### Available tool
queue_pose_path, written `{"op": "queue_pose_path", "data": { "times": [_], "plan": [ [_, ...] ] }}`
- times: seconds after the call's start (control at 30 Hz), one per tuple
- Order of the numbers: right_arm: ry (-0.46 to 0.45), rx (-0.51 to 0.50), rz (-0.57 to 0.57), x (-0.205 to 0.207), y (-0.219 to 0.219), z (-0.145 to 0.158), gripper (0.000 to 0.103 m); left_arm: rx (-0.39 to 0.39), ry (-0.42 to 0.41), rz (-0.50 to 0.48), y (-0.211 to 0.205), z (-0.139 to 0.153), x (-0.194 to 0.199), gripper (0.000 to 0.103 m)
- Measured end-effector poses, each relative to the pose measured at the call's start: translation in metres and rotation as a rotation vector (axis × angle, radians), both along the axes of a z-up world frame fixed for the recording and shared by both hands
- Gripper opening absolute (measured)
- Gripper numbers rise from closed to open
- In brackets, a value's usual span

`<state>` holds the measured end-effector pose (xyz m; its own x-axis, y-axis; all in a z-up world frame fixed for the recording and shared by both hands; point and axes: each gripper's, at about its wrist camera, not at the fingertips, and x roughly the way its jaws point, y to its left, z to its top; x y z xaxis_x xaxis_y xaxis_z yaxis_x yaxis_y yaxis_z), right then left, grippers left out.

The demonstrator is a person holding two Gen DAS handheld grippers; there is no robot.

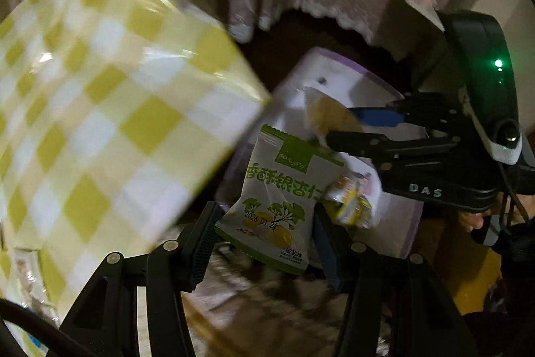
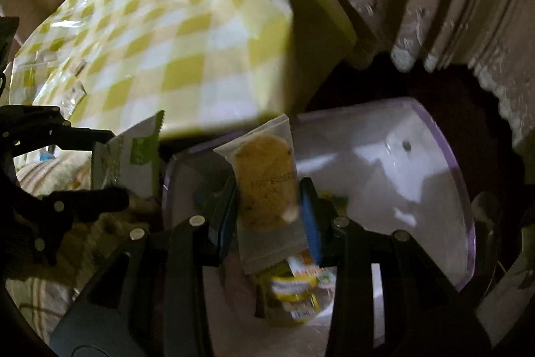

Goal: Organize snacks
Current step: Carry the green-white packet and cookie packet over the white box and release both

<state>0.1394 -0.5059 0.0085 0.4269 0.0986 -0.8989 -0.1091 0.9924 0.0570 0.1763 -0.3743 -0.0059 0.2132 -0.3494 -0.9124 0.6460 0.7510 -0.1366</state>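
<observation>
Since both packets hang over the white bin, the left gripper clamps a green nut bag and the right gripper pinches a cookie packet, likely for dropping in.

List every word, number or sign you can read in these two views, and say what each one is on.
"香酥银杏仁": green snack packet.
"2026 01 2", last digit cut off: same packet.
"DAS": right gripper body.
Too blurred to read: the packet's small print, the print on the biscuit packet, and the wrappers in the white bin.

A table is standing far left, a bin is sitting right of it, and snack packets are lying in the bin.
</observation>
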Motion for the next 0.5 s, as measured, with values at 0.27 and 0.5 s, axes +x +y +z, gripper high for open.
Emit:
{"op": "queue_pose_path", "data": {
  "times": [0.27, 0.5],
  "plan": [
    [0.061, 0.031, -0.056, -0.016, -0.027, -0.021, 0.040, 0.065, 0.069, -0.116, -0.037, -0.019, -0.010, 0.059],
    [0.095, 0.029, -0.074, -0.018, -0.026, -0.029, 0.057, 0.053, 0.087, -0.103, -0.034, -0.019, -0.008, 0.064]
  ]
}}
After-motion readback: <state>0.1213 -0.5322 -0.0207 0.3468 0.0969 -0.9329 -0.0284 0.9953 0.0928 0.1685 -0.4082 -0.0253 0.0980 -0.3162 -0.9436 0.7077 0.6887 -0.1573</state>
